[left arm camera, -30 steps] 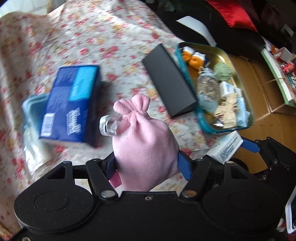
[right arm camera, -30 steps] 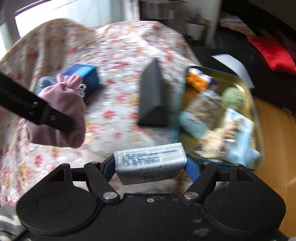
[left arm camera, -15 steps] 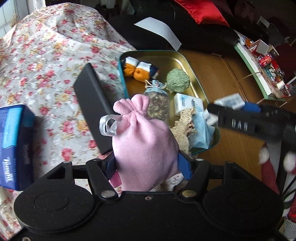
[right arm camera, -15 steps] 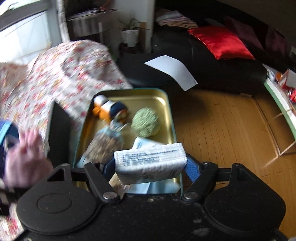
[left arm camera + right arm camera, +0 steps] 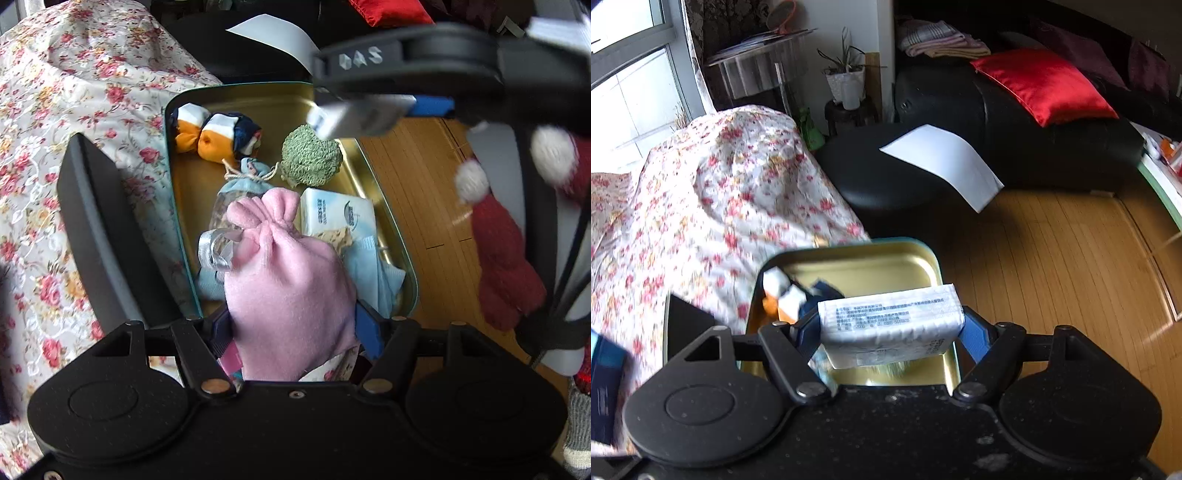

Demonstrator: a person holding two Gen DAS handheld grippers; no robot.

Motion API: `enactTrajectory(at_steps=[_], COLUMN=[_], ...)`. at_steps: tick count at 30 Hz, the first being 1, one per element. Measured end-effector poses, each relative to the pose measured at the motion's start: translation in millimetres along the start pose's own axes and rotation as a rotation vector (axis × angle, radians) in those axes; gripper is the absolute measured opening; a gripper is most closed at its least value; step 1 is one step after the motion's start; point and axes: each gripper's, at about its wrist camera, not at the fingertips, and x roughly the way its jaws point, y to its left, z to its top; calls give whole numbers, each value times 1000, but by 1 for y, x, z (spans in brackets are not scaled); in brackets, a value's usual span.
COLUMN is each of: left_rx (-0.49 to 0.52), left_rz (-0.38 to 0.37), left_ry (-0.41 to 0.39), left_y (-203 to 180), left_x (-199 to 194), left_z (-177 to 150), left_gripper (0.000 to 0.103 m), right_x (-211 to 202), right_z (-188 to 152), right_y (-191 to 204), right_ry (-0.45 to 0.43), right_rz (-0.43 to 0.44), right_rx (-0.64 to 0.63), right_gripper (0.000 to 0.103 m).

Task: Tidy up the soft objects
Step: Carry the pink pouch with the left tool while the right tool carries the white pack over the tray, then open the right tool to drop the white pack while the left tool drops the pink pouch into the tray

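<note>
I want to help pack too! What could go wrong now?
The tin already looks crowded, so the pink pouch might land on the tissue pack and roll out. The right gripper hovers over the same tin with its own pack, so both grippers could bump.

We see tin tray (image 5: 369, 177) on table edge, rt of box (image 5: 99, 236); sock rolls (image 5: 214, 134), knit ball (image 5: 310, 155), tissue pack (image 5: 338, 214) inside.

Black textured gripper (image 5: 291, 325) bodies with blue fingers (image 5: 365, 328), brass screws, white "DAS" lettering.
</note>
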Motion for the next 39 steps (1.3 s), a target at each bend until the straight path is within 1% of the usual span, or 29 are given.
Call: enactTrajectory(at_steps=[7,9,13,19,21,26,34,39], left_rx=[-3,-2,11,6,5,28,46,66], left_rz=[11,15,44,54,62,113,143,164], left_ry=[-12,-19,-20,-18,-23,-46,-80,-109], left_y=[-2,-3,-3,1,2,-1,-2,2], left_x=[15,18,21,21,18,6,-15,-34], left_z=[22,25,27,22,20,12,-3,-20], left_gripper=[63,68,73,74,74,74,76,78], right_x=[23,27,31,26,22,8,-24,-51], right_z=[25,26,22,15,11,3,-9,-20], right_y=[8,10,7,-2,-3,-4,-1,1], right_ry=[-9,-16,-12,-9,-8,-17,-49,-70], right_rz=[16,14,9,-7,-12,-26,-43,-45], right_rx=[-11,-8,4,37,44,55,52,56], right_gripper=[76,81,82,82,82,82,82,82])
